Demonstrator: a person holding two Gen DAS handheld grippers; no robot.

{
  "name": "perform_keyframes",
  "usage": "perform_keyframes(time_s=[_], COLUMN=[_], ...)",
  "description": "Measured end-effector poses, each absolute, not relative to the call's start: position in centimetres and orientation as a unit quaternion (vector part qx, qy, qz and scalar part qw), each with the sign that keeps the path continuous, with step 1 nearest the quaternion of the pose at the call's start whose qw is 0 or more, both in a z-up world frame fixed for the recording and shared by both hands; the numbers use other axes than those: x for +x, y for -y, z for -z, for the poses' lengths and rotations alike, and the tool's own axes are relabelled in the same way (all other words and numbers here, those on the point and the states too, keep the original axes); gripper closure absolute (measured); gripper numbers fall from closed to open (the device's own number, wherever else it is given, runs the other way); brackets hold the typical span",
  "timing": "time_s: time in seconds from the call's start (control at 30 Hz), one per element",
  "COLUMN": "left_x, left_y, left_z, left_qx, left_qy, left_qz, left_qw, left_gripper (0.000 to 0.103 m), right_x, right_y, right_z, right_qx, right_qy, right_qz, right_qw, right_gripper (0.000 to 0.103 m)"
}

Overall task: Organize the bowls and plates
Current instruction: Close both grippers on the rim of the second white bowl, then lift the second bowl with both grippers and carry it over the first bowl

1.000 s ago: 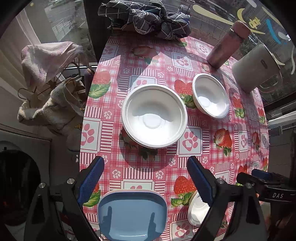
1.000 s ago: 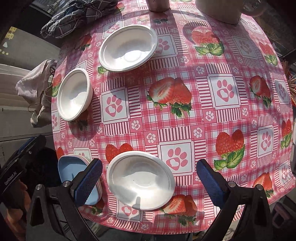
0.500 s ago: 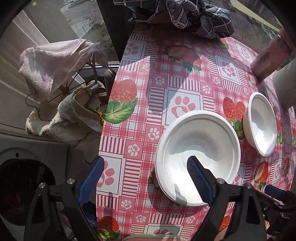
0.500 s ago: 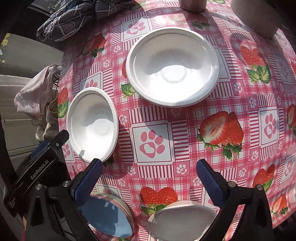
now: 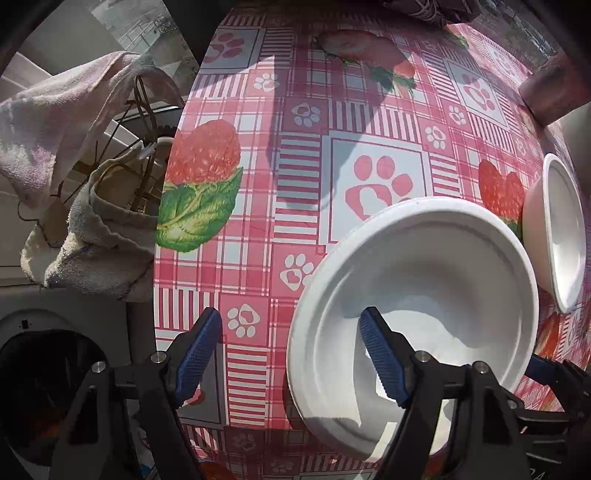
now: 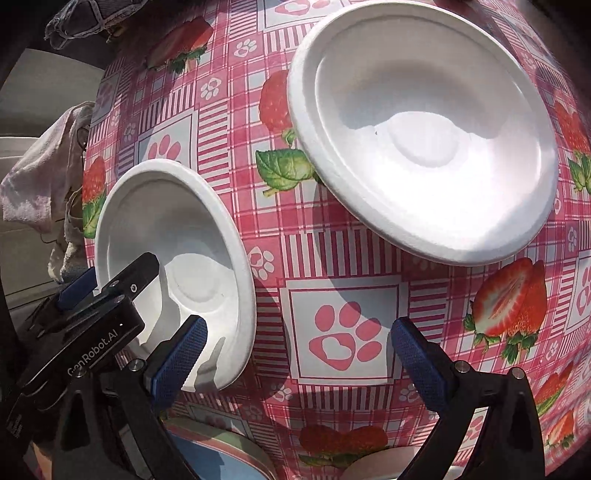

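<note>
A white bowl [image 5: 436, 295] sits on the strawberry tablecloth [image 5: 258, 206]. My left gripper [image 5: 291, 354] is open and straddles the bowl's near left rim, its right finger inside the bowl. The same bowl shows in the right wrist view [image 6: 177, 251] with the left gripper body [image 6: 85, 332] at its rim. A second white bowl [image 6: 424, 129] lies farther back; it also shows in the left wrist view [image 5: 561, 232] at the right edge. My right gripper [image 6: 295, 362] is open and empty above the cloth between the bowls.
A blue plate [image 6: 229, 458] and another white dish [image 6: 373, 469] lie at the near table edge. Towels on a rack [image 5: 74, 166] hang off the table's left side. A pink bottle [image 5: 557, 92] stands at the far right. A dark plaid cloth [image 6: 92, 18] lies at the back.
Both grippers have moved forward over the table. The left one has come down onto the near bowl's rim; the blue plate has dropped out of its view. The right one has closed in on the two bowls.
</note>
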State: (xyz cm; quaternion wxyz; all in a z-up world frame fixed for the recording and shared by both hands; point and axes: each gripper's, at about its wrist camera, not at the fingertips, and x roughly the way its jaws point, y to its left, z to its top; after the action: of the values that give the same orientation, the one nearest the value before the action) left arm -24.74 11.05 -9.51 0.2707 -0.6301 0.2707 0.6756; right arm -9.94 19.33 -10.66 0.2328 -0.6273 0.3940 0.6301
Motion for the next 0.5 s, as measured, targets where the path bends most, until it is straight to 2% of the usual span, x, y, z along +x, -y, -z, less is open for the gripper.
perform_keyframes(time_s=[0.03, 0.1, 0.13, 0.17, 0.2, 0.27, 0.33, 0.5], left_x=[-24.6, -24.1, -23.9, -23.6, -23.2, -22.0, -20.8, -16.8], left_y=[-11.1, -11.3, -11.4, -11.6, -11.8, -12.5, -12.7, -13.2], left_z=[9.5, 9.3, 9.2, 9.1, 9.0, 8.9, 8.7, 8.7], left_qx=[-0.627, -0.620, -0.618, -0.616, -0.617, -0.628, -0.619, -0.616], left_qy=[-0.271, -0.277, -0.280, -0.282, -0.281, -0.276, -0.291, -0.308], left_qz=[-0.676, -0.674, -0.672, -0.670, -0.666, -0.648, -0.649, -0.628], left_qw=[0.277, 0.290, 0.297, 0.303, 0.313, 0.332, 0.334, 0.362], left_gripper=[0.026, 0.033, 0.035, 0.041, 0.052, 0.068, 0.067, 0.067], right_x=[-10.0, -10.3, -10.5, -10.7, -11.0, -11.5, -11.4, -9.0], right_y=[-19.3, -19.0, -18.8, -18.6, -18.4, -17.9, -17.7, -17.5], right_z=[10.8, 10.6, 10.5, 10.4, 10.2, 10.2, 10.5, 10.8], right_qx=[-0.627, -0.629, -0.631, -0.634, -0.635, -0.634, -0.633, -0.643], right_qy=[-0.394, -0.378, -0.367, -0.355, -0.342, -0.345, -0.368, -0.366], right_qz=[-0.631, -0.639, -0.644, -0.650, -0.657, -0.663, -0.658, -0.650], right_qw=[0.230, 0.230, 0.228, 0.225, 0.221, 0.197, 0.177, 0.174], right_gripper=[0.012, 0.017, 0.023, 0.034, 0.041, 0.076, 0.083, 0.082])
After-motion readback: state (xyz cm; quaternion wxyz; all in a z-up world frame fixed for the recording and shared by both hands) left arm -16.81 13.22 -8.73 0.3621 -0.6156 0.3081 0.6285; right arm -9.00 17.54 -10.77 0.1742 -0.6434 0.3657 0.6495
